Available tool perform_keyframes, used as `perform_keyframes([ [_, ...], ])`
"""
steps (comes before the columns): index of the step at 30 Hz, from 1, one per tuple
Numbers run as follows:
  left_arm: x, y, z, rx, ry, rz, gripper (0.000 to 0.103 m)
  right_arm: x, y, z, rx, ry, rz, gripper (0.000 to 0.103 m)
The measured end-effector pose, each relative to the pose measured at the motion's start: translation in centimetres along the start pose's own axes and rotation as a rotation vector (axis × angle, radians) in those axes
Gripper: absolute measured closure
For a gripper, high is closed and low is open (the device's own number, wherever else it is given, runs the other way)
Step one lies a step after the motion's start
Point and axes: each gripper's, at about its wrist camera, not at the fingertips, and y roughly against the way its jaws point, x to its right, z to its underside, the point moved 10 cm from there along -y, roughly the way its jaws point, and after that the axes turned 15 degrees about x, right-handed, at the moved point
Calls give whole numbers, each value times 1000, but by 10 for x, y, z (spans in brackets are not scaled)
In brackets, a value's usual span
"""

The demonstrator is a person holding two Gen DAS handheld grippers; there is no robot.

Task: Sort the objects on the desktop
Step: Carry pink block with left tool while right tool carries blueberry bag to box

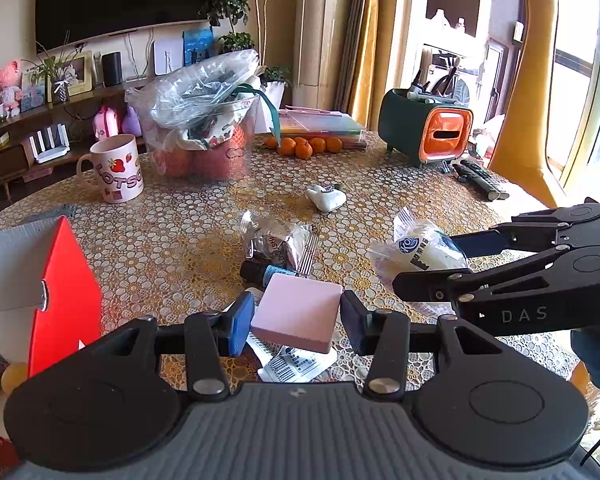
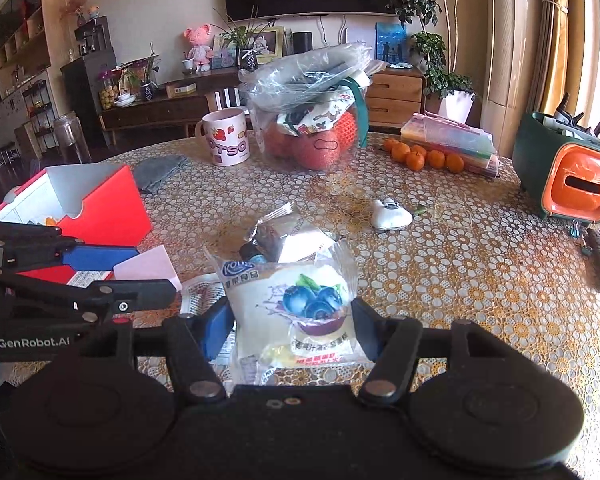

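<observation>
Left tongs (image 1: 297,322): pinching a pink block (image 1: 298,316) between both pads, held above the desk (image 1: 180,236) near its front edge.
Right tongs (image 2: 292,330): pinching a blueberry snack packet (image 2: 296,304) at its two sides.
Under the block: a flat printed sachet (image 1: 296,366) lying on the desk.
Just beyond: a silver foil packet (image 1: 278,246) beside a dark small bottle (image 1: 266,273).
Left side: an open red box (image 2: 100,204).
Far: a strawberry mug (image 1: 116,170) and a row of oranges (image 1: 304,146).
</observation>
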Motion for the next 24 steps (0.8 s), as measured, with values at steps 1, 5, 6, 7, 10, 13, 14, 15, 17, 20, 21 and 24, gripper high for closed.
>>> perform_keyframes([
  [1, -2, 4, -1, 3, 3, -3, 57, -3, 2, -1, 1, 5, 1, 40],
  [5, -9, 20, -4, 21, 18, -19, 57, -16, 11, -3, 6, 16, -4, 40],
  [6, -11, 24, -5, 26, 22, -24, 57, -18, 14, -4, 8, 18, -4, 40],
  [7, -13, 28, -6, 31, 23, -27, 57, -21, 16, -4, 10, 18, -6, 40],
  [10, -20, 39, -8, 45, 30, -44, 57, -31, 23, -6, 15, 22, -4, 40],
  [13, -28, 49, -11, 59, 35, -58, 57, -41, 27, -10, 23, 38, -1, 40],
  [14, -31, 52, -11, 62, 36, -65, 57, -45, 29, -12, 26, 44, -2, 40],
  [15, -35, 56, -11, 66, 39, -71, 57, -50, 30, -13, 29, 51, -2, 40],
  [17, -40, 62, -12, 72, 41, -81, 57, -58, 31, -16, 31, 68, -1, 40],
  [20, -51, 71, -12, 79, 41, -98, 57, -73, 32, -19, 39, 96, -9, 40],
  [21, -56, 73, -12, 82, 44, -105, 57, -80, 33, -20, 43, 107, -14, 40],
  [24, -66, 81, -13, 88, 50, -119, 57, -96, 33, -23, 51, 122, -31, 40],
])
